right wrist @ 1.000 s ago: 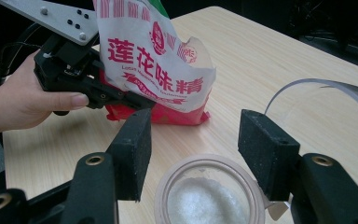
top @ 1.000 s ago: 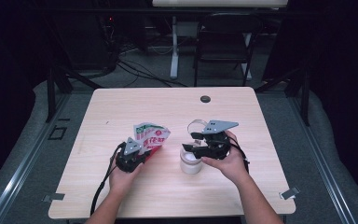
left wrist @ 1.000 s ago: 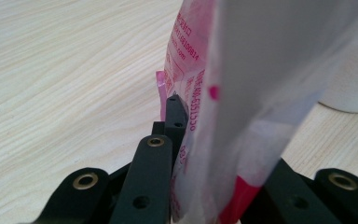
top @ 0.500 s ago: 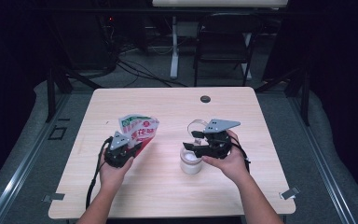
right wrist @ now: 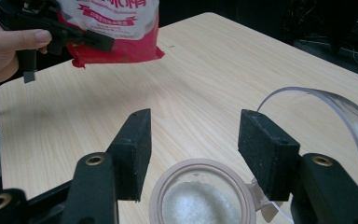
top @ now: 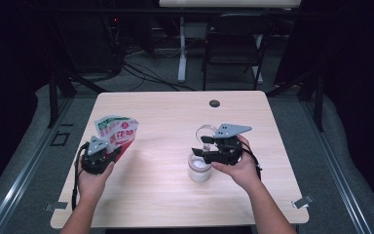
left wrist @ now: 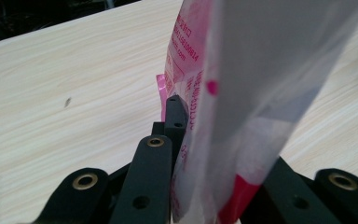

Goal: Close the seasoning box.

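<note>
Item: round white lidded plastic jar point(top: 199, 168), lower centre, holding white granules, clear lid hinged open; right gripper point(top: 213, 153) fingers apart above it. Item: red-and-white printed plastic pouch point(top: 118, 131), clamped by left gripper point(top: 108, 155), now withdrawn left across the pale wooden tabletop point(top: 165, 117); pouring judged finished.

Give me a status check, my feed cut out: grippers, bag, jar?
Left gripper shut on the bag, held off the table. Right gripper open above the jar, lid flipped open, white grains inside. Nothing between them.
</note>
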